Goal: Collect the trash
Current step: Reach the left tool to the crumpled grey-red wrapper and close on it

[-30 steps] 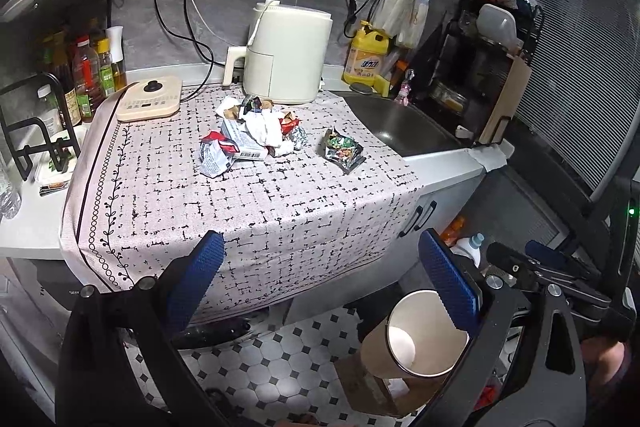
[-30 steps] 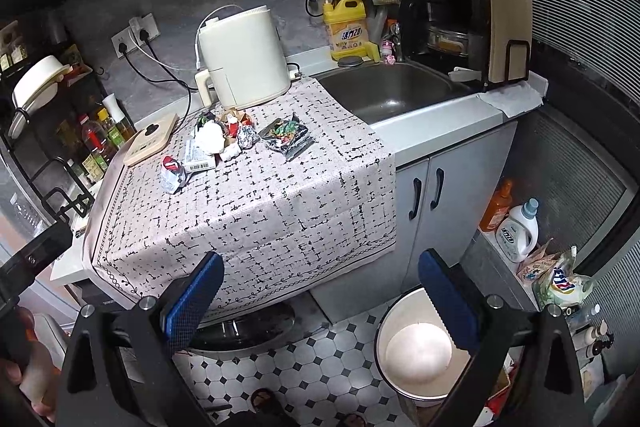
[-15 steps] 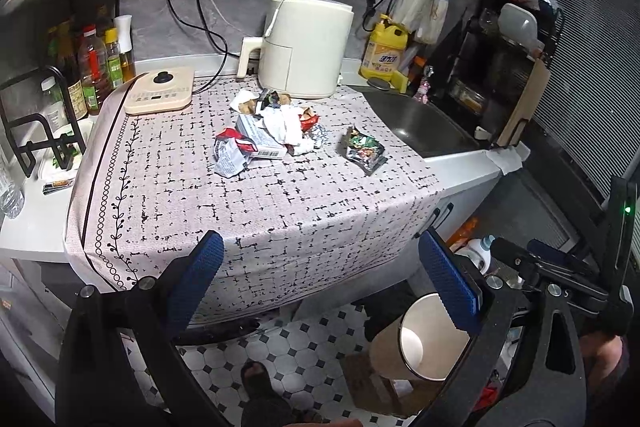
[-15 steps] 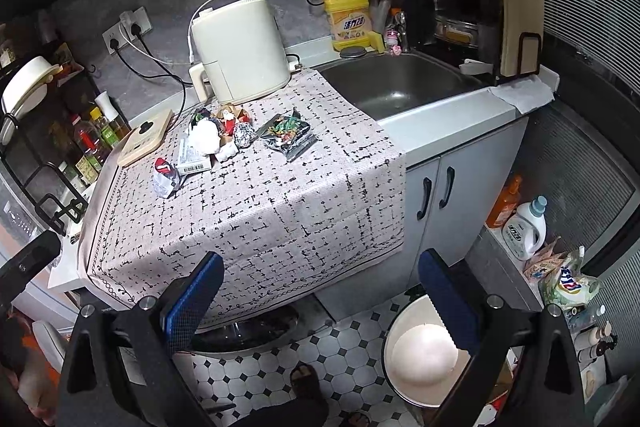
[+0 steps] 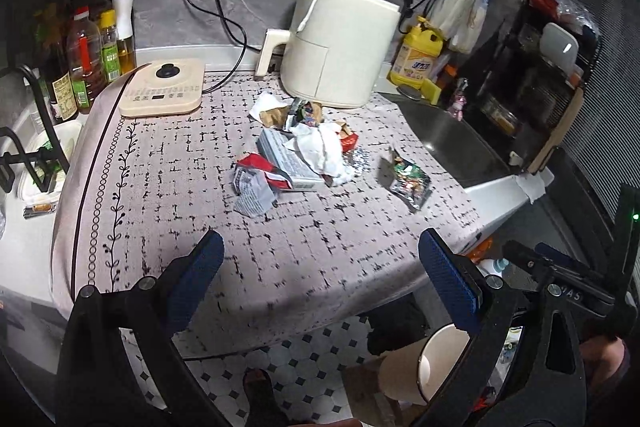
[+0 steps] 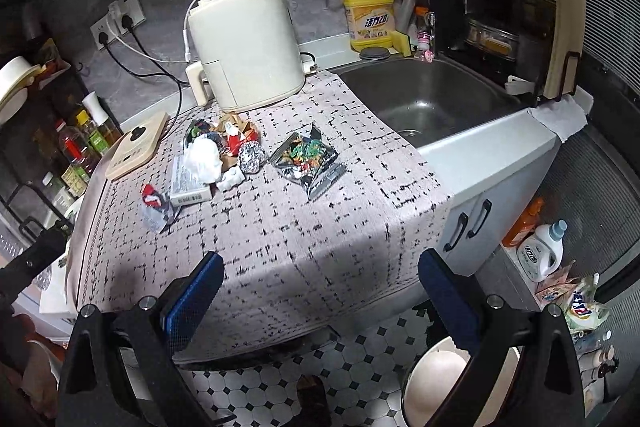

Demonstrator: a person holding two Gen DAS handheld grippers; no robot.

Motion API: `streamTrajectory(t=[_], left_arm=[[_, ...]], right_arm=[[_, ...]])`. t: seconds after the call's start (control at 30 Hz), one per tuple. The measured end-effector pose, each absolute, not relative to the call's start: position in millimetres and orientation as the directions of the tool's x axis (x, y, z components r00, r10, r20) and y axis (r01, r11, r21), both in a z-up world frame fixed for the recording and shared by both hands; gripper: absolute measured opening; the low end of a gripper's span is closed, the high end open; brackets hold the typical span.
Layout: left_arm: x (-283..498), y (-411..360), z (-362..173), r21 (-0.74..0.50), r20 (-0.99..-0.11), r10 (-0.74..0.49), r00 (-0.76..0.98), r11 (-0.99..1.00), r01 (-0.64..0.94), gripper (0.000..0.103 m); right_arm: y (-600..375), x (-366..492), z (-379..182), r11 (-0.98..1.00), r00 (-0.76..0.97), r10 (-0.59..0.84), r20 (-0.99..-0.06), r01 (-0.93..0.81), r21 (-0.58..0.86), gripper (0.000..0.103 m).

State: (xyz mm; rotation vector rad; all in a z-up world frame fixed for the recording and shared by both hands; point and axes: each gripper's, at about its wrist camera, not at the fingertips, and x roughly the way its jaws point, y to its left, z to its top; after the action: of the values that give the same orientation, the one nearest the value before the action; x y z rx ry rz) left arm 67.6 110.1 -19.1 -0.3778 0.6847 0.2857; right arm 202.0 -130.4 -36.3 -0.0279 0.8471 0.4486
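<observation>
A pile of crumpled wrappers, paper and foil (image 5: 308,147) lies on the patterned tablecloth (image 5: 280,239) in front of a cream air fryer (image 5: 336,47); it also shows in the right wrist view (image 6: 212,159). A separate green snack packet (image 5: 408,177) lies to its right, also seen in the right wrist view (image 6: 310,159). A cream waste bin (image 5: 424,367) stands on the floor below the counter, also in the right wrist view (image 6: 440,383). My left gripper (image 5: 320,283) and right gripper (image 6: 320,295) are both open and empty, above the cloth's near edge.
A steel sink (image 6: 424,99) lies right of the cloth, with a black dish rack (image 6: 512,7) beyond it. A cream induction hob (image 5: 164,91) and oil bottles (image 5: 86,59) stand at the left. Detergent bottles (image 6: 540,247) stand on the tiled floor.
Both grippers have moved forward toward the counter; the trash pile and packet appear larger and nearer. Both stay open and empty.
</observation>
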Motion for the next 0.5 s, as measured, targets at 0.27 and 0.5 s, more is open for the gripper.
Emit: streamTrajectory(t=[0.27, 0.5], left_arm=[[114.9, 160.3, -50.6, -0.282, -0.688, 0.079, 0.721, 0.887, -0.366, 0.097], [156.8, 197.9, -80.6, -0.295, -0.725, 0.037, 0.688, 0.886, -0.358, 0.095]], right_arm=[[-97.5, 236.8, -45.2, 0.917, 0.555, 0.346, -0.756, -0.370, 0.148, 0.092], [-73.8, 258.9, -52.8, 0.922, 0.518, 0.339, -0.785, -0.349, 0.167, 0.086]])
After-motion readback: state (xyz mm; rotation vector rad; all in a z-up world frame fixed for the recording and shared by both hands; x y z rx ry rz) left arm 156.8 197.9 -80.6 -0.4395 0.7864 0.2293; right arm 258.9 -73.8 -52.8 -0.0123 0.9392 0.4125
